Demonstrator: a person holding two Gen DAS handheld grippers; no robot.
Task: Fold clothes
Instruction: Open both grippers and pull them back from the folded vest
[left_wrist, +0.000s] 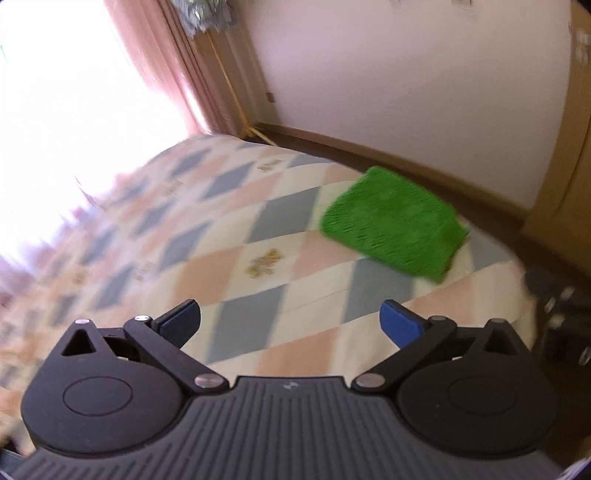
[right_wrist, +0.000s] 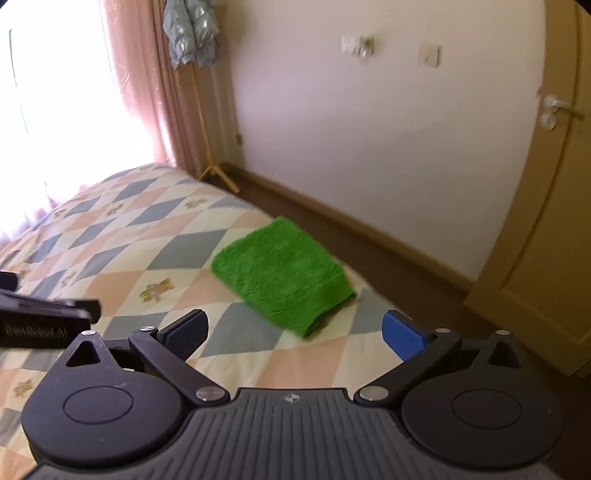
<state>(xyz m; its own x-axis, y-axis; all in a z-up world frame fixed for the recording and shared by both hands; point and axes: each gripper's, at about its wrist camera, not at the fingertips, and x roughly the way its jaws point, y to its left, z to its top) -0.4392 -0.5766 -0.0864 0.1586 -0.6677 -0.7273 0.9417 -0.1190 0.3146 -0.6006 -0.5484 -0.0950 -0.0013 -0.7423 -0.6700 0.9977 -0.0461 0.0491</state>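
Left gripper (left_wrist: 290, 323): jaws spread wide, nothing held, raised above the bed (left_wrist: 207, 236)
Right gripper (right_wrist: 293, 334): jaws likewise apart and bare
Green towel (right_wrist: 282, 275): folded into a compact pad, lying near the bed's far edge beside the wall, apparently set aside as finished, clear of both grippers

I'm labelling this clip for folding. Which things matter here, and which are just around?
Job: green towel, folded on the quilt; left gripper and right gripper, both open.
Around: pink curtain, door, hanging grey garment.
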